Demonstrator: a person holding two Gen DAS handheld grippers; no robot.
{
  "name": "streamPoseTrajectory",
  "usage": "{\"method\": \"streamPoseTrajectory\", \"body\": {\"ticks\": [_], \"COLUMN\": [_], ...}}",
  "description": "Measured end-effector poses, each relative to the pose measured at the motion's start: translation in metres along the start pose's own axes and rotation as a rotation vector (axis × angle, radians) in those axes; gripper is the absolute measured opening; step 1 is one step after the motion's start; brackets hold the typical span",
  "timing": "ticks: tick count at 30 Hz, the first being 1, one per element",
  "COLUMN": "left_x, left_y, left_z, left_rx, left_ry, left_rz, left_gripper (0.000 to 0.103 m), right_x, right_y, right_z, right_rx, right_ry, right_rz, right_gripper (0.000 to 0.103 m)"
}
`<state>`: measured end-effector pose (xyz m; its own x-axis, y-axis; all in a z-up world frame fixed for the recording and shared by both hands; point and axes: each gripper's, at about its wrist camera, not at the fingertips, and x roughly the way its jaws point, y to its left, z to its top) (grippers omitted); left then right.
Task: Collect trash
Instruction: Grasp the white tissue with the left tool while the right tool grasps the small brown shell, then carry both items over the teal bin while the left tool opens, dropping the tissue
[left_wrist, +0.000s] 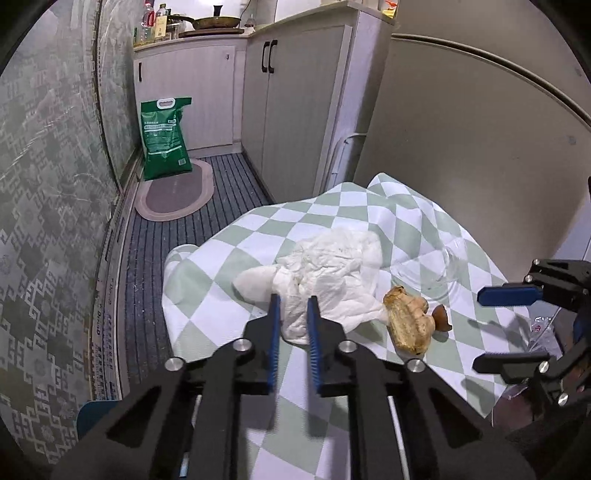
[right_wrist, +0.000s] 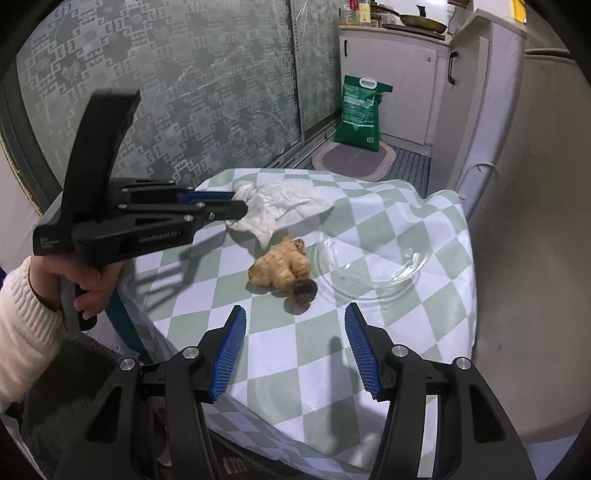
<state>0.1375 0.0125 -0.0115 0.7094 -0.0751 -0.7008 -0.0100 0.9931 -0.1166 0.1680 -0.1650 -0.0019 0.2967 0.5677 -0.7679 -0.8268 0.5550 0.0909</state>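
Observation:
A crumpled white tissue (left_wrist: 332, 266) lies on the green-and-white checked tablecloth (left_wrist: 229, 258). My left gripper (left_wrist: 294, 310) is shut on its near edge, with paper pinched between the blue pads. The right wrist view shows that gripper (right_wrist: 238, 206) reaching in from the left, held by a hand, with the tissue (right_wrist: 280, 206) at its tip. A knob of ginger (left_wrist: 408, 325) (right_wrist: 282, 267) and a small brown shell-like scrap (left_wrist: 439, 317) (right_wrist: 303, 293) lie to the right of the tissue. My right gripper (right_wrist: 295, 321) (left_wrist: 491, 328) is open just short of the scrap, holding nothing.
A clear glass plate (right_wrist: 373, 266) (left_wrist: 428, 269) sits on the cloth behind the ginger. A pale curved wall (left_wrist: 480, 147) stands close on the right. Beyond the table are a green sack (left_wrist: 166, 136), an oval mat (left_wrist: 173, 192), white cabinets (left_wrist: 288, 110) and patterned sliding doors (right_wrist: 166, 92).

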Motion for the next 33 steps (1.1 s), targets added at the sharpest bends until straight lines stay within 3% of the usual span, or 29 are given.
{"method": "streamPoseTrajectory", "body": {"ticks": [7,12,21,26,33], "left_x": [-0.023,-0.045,-0.077,-0.093,-0.109], "left_y": [0.007,0.011,0.028,0.041,0.059], "left_z": [-0.003,-0.012,-0.021,-0.025,-0.036], "left_rx": [-0.082,-0.135,-0.190,-0.223,-0.256], "left_ry": [-0.103,-0.192,-0.258,-0.268,-0.295], "left_rz": [-0.007,-0.028,-0.075,-0.083,-0.032], "left_gripper": [0.006,0.006,0.006,0.006,0.006], "right_x": [0.014,0.016,0.028,0.031,0.030], "right_y": [-0.002,0.001,0.002,0.004,0.010], "right_z": [0.005,0.007,0.011,0.013,0.013], "right_rx": [-0.008,-0.027,-0.034,-0.038,-0.054], "right_ry": [0.010,-0.019,-0.001,0.004,0.018], "right_rz": [-0.008,-0.011,-0.031,-0.036,-0.080], "right_gripper": [0.037,0.036,0.033,0.020,0.020]}}
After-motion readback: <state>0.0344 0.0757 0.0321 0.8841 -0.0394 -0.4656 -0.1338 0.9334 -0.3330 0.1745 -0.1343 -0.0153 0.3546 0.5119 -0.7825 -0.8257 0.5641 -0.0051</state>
